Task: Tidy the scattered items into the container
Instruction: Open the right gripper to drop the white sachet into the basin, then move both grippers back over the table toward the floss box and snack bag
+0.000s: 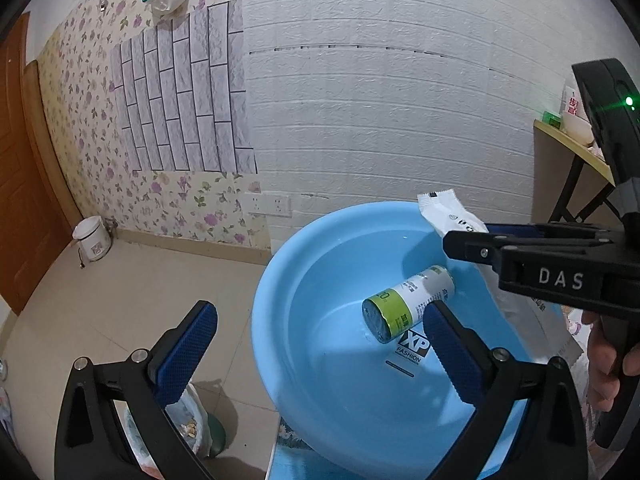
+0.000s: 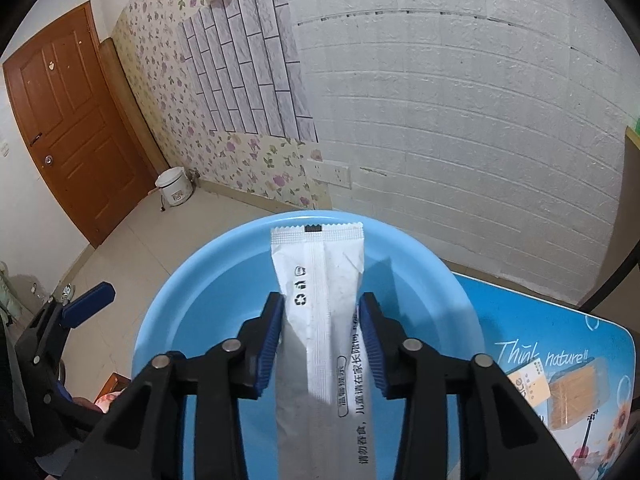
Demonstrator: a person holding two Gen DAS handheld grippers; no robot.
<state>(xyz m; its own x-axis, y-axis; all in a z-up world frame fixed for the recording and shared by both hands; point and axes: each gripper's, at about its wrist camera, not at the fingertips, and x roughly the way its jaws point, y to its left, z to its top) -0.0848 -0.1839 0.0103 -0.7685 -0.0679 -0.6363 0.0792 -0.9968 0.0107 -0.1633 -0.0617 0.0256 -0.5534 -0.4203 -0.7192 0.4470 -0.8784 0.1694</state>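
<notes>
Two grippers over one blue basin (image 1: 280, 320). Going left to right. Left gripper (image 1: 320, 340): jaws wide, nothing between them, hanging over the near-left rim with one finger outside the basin and one inside. Just past its inner pad (image 1: 452, 352), the green-and-white bottle (image 1: 408, 304) lies on its side on the basin floor, already in. Right of that, the right gripper (image 2: 322, 340) points down over the basin with the white sachet (image 2: 320, 280) between its blue pads. Left pad looks to touch the packet edge, right pad shows a thin gap, so the grip looks loose or releasing; can't say for sure it's pressed. The packet's upper end sticks out toward the far rim.

Risks, my read: the sachet is long and light, and its tip sits near the far rim, so a release here could leave it draped over the edge or sliding out onto the table (image 2: 560, 328). It may also cling to one pad and lift back out. Farther right, the small box (image 2: 580, 392) sits on the table, not yet tidied.
</notes>
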